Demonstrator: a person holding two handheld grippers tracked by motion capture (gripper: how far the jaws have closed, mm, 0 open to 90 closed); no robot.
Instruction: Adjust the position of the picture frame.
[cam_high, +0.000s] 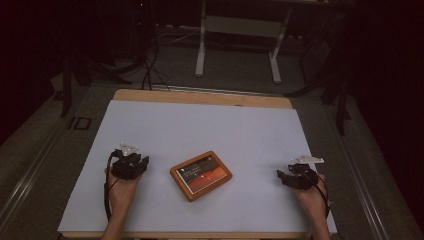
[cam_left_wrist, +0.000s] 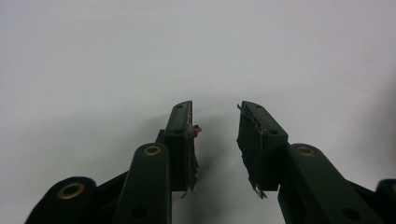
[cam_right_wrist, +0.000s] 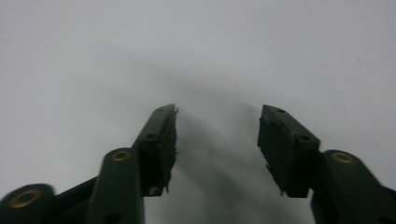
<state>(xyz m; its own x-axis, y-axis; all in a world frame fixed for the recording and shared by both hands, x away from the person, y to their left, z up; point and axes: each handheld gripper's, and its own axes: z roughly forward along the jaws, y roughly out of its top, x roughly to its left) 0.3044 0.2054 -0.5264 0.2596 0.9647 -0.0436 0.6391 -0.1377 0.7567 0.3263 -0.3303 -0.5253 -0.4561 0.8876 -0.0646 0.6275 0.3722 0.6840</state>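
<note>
A flat orange-framed tablet (cam_high: 201, 174) with a dark reddish screen lies tilted near the middle of the white mat (cam_high: 200, 130). My left gripper (cam_high: 131, 165) rests on the mat to the tablet's left, held by a hand. In the left gripper view its jaws (cam_left_wrist: 215, 108) stand apart over bare white surface, nothing between them. My right gripper (cam_high: 296, 176) rests on the mat to the tablet's right. In the right gripper view the right gripper (cam_right_wrist: 218, 111) is open wider, again over bare mat.
The white mat covers a wooden table (cam_high: 200, 97) whose far edge shows. Beyond it, on a grey floor, stand a white table frame (cam_high: 237, 45) and dark cables (cam_high: 147, 65). The surroundings are dark.
</note>
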